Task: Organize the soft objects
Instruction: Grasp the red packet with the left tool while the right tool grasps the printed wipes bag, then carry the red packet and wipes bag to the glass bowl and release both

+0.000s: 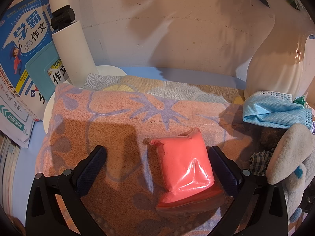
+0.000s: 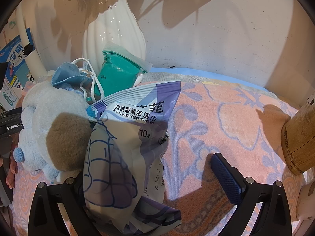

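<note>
Pale plaster wall behind, warm light, leaf shadows across it; below it a blue tabletop [image 1: 137, 72] covered mostly by a pink towel [image 1: 110, 108] with a lilac floral pattern, a second cloth with grey and yellow fan leaves [image 1: 177, 90] showing along its far edge. Left wrist view: left gripper [image 1: 157, 165] wide open, fingers low over the towel. A sealed clear bag of pink putty [image 1: 185, 165] lies flat on the towel between the fingers, close against the right one, well clear of the left one; not clamped. Far left, blue study books [image 1: 21, 47] lean near a white lamp post [image 1: 70, 45] with a black knob. Right edge: white ribbed vase [image 1: 275, 64], a crumpled blue face mask [image 1: 275, 112] at its foot, a grey-white plush toy [image 1: 289, 157] nearer the camera. Right wrist view: right gripper [image 2: 149, 179] also wide open. A pack of down-jacket cleaning wipes [image 2: 128, 147], white and purple, lies over the left finger's side and runs away toward the vase [image 2: 112, 39]; right finger stands apart from it over bare towel [image 2: 226, 118]. Cannot tell whether the left finger touches the pack. Beside the pack on the left, the plush toy [image 2: 49, 123] with a brown patch; behind it the face mask [image 2: 67, 74] with white ear loops and a bag of teal putty [image 2: 118, 72] leaning at the vase. A wooden post [image 2: 299, 137] at the right edge. Fingertips of a hand [image 2: 10, 175] at the far left edge.
</note>
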Demonstrator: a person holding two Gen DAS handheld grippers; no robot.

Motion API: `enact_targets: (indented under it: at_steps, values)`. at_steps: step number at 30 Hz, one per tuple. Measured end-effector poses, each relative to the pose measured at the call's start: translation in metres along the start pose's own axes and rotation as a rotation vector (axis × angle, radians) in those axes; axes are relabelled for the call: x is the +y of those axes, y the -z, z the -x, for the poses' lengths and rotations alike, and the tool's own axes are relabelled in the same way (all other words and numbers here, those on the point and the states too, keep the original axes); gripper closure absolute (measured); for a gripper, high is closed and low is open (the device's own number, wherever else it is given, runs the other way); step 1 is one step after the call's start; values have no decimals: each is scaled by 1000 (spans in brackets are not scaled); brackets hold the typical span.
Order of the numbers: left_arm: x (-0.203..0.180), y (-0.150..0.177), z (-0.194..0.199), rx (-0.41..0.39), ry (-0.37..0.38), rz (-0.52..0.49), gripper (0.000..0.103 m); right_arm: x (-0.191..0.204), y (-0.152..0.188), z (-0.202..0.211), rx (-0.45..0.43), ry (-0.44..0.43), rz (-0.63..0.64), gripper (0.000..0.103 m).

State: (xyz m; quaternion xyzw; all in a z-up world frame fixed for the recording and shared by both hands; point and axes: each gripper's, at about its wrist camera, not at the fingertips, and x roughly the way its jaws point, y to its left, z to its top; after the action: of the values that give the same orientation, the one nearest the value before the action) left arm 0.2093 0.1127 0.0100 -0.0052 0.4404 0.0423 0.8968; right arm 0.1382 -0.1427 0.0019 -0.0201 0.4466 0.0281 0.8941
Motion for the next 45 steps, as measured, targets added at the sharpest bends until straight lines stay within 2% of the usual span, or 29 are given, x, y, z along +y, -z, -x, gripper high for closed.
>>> enact_targets:
  at_steps: [25, 26, 27, 28, 29, 32, 34, 35, 36, 37, 41, 45]
  values:
    - [3, -2, -5, -3, -2, 1, 0, 0, 0, 0, 4, 1, 1, 0]
    - [3, -2, -5, -10, 5, 4, 4, 0, -1, 0, 19, 5, -6, 0]
    - [4, -2, -2, -28, 15, 9, 25, 1, -2, 2, 41, 7, -3, 0]
    - [5, -1, 2, -54, 28, 10, 39, 1, -3, 1, 49, 7, -14, 0]
    - [6, 1, 8, -67, 58, 2, 56, 1, -5, 0, 45, 7, -18, 0]
    - [4, 2, 10, -77, 63, -9, 66, 0, -7, -1, 46, -8, -20, 0]
    - [7, 0, 13, -91, 91, 7, 66, -3, -6, 3, 26, -21, -46, 0]
    - [11, 0, 14, -95, 113, 25, 66, -8, -5, 7, -5, -33, -75, 12]
    - [17, 0, 15, -102, 140, 54, 67, -14, -3, 14, -46, -61, -103, 38]
    - [21, -1, 16, -105, 157, 71, 67, -21, 0, 19, -72, -89, -136, 48]
    - [28, 2, 24, -153, 225, 113, 67, -40, 9, 30, -132, -203, -223, 51]
    - [23, 5, 35, -202, 224, 89, 67, -35, 13, 32, -127, -208, -192, 51]
